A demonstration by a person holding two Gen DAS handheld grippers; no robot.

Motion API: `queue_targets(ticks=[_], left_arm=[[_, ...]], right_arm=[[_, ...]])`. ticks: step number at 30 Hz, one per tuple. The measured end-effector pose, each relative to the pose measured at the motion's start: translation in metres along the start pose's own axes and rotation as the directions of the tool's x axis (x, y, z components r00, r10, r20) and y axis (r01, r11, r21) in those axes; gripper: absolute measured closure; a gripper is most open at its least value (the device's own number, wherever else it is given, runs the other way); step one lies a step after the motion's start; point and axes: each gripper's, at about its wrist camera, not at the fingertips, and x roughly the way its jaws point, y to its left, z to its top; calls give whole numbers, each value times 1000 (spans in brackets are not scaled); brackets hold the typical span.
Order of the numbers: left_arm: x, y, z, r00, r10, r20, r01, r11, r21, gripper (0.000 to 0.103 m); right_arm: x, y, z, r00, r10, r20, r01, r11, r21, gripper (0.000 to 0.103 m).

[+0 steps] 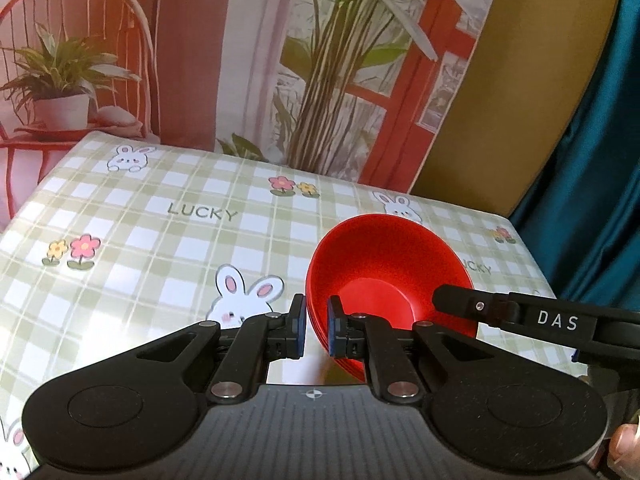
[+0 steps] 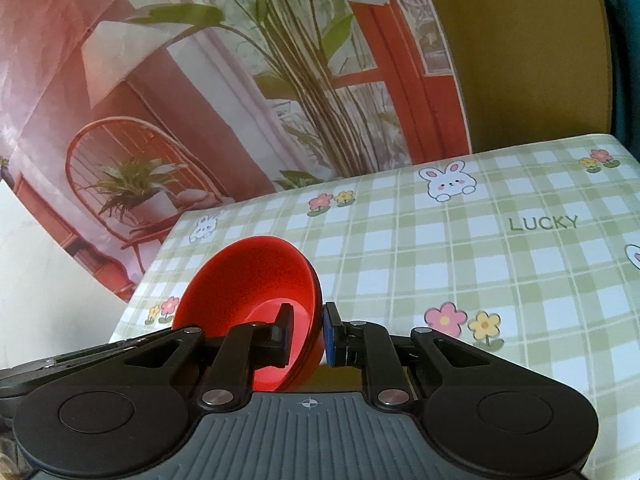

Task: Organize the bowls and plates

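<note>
Above the green checked tabletop [image 1: 168, 240], both hand-held grippers are pinching a tilted stack of glossy red plastic bowls [image 1: 384, 272]. Left hand-held gripper [image 1: 317, 330] is clamping the near-left rim; right hand-held gripper [image 2: 307, 334] is clamping the opposite rim.

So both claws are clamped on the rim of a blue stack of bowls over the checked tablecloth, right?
Not quite: the bowls are red, not blue; only the claws' pads are blue. The left wrist view shows the left claw pinching the near rim, and the right wrist view shows the right claw pinching the opposite rim, over the checked tablecloth.
</note>
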Motion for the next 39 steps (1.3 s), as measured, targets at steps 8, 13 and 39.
queue_targets(ticks=[8, 13, 39], left_arm=[[-7, -3, -27, 998, -53, -37, 53, 999, -10, 91], [-2, -3, -41, 994, -74, -84, 74, 997, -12, 90], [10, 5, -66, 986, -89, -141, 80, 994, -68, 88]], right_arm=[[-17, -10, -27, 1000, -29, -12, 29, 1000, 11, 87], [-19, -18, -41, 998, -54, -28, 54, 998, 16, 87], [0, -33, -65, 996, -58, -69, 61, 997, 43, 87]])
